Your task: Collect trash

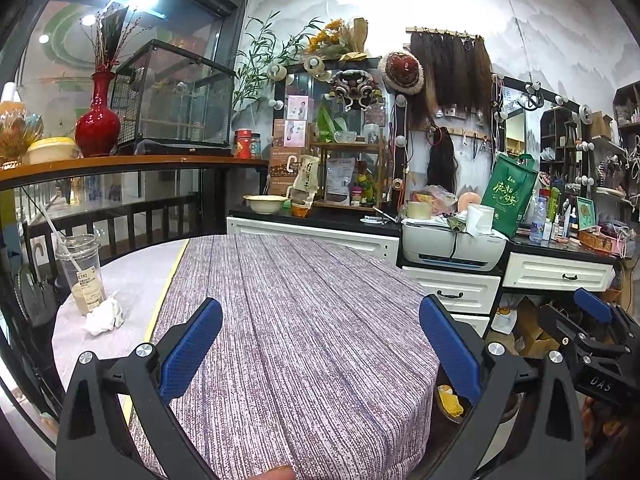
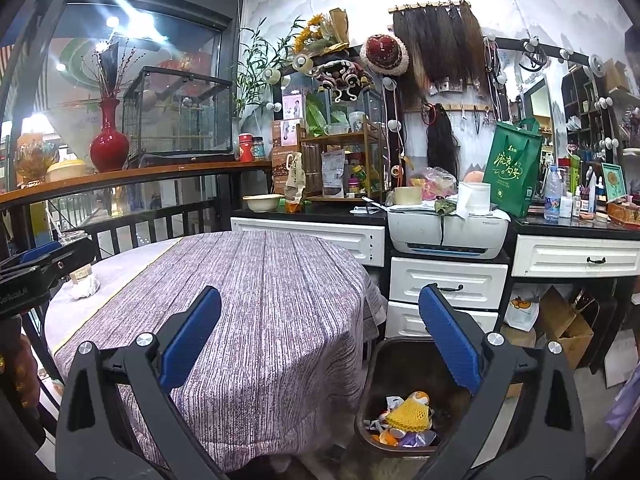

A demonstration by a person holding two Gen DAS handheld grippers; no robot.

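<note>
A clear plastic cup with a straw and some brown drink stands at the far left of the round table. A crumpled white tissue lies beside it; it also shows in the right wrist view. My left gripper is open and empty over the table's middle. My right gripper is open and empty, above the table's right edge and a dark trash bin on the floor. The bin holds yellow foam netting and scraps.
White drawers and a printer stand behind the table on the right. A railing and a wooden shelf with a red vase and a glass cage run behind on the left. A cardboard box sits on the floor at right.
</note>
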